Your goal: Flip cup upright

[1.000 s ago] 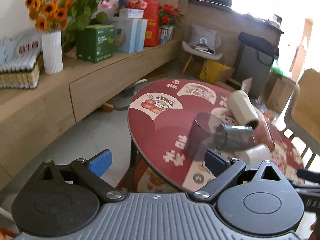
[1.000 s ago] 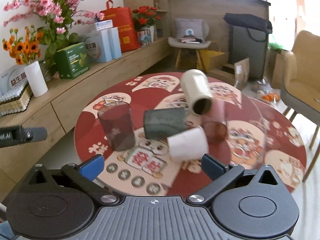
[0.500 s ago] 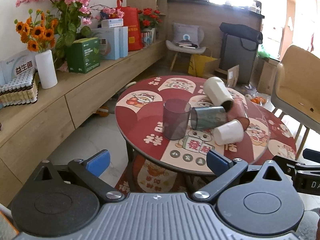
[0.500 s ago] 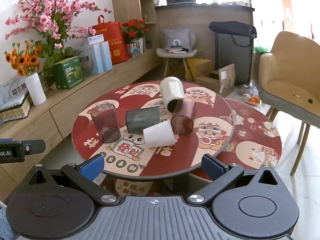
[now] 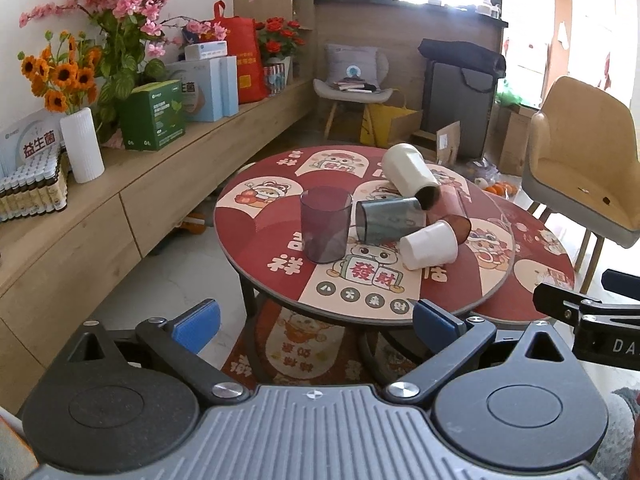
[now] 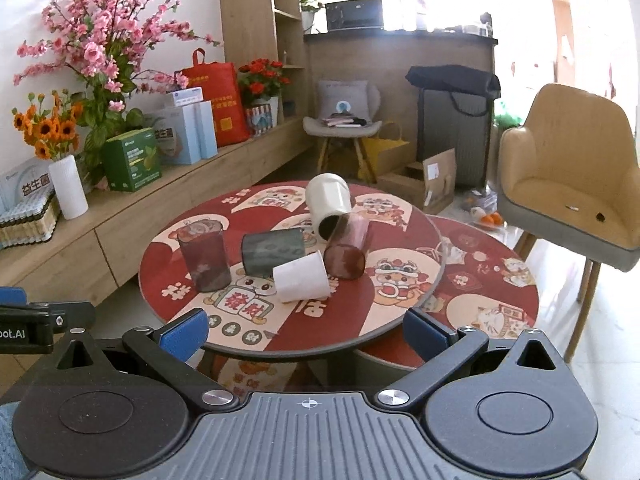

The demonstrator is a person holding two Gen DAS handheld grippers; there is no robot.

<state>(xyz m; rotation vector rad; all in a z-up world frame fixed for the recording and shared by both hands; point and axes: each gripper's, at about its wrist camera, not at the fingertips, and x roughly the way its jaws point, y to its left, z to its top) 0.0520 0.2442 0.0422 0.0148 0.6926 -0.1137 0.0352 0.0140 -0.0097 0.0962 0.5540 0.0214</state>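
- Left gripper (image 5: 316, 322): mine, jaws spread wide, nothing between them; held back off the near edge of the round table (image 5: 256, 216).
- Right gripper (image 6: 306, 330): mine, jaws likewise spread and empty, also short of the table.
- Purple cup (image 5: 325, 225): standing upright, mouth up, at the left of the group. No work needed, I judge.
- Grey cup (image 5: 390, 220): translucent, on its side, just beside the purple one.
- White cup (image 5: 429, 245): opaque, lightly tapered, on its side, nearest to me; touching or nearly touching the grey cup.
- Brown cup (image 6: 346, 248): translucent, on its side, rim toward me.
- Cream cup (image 6: 329, 205): tallest, tipped over at the back, dark mouth against the brown cup.
- Step in hand, as I judge it: pick one fallen cup. The white one looks freest.
- Method: come in across its body, close on the side wall mid-length, lift clear of neighbours, rotate mouth-up, set down on bare table.
- Caution: crowded cups may roll if nudged.
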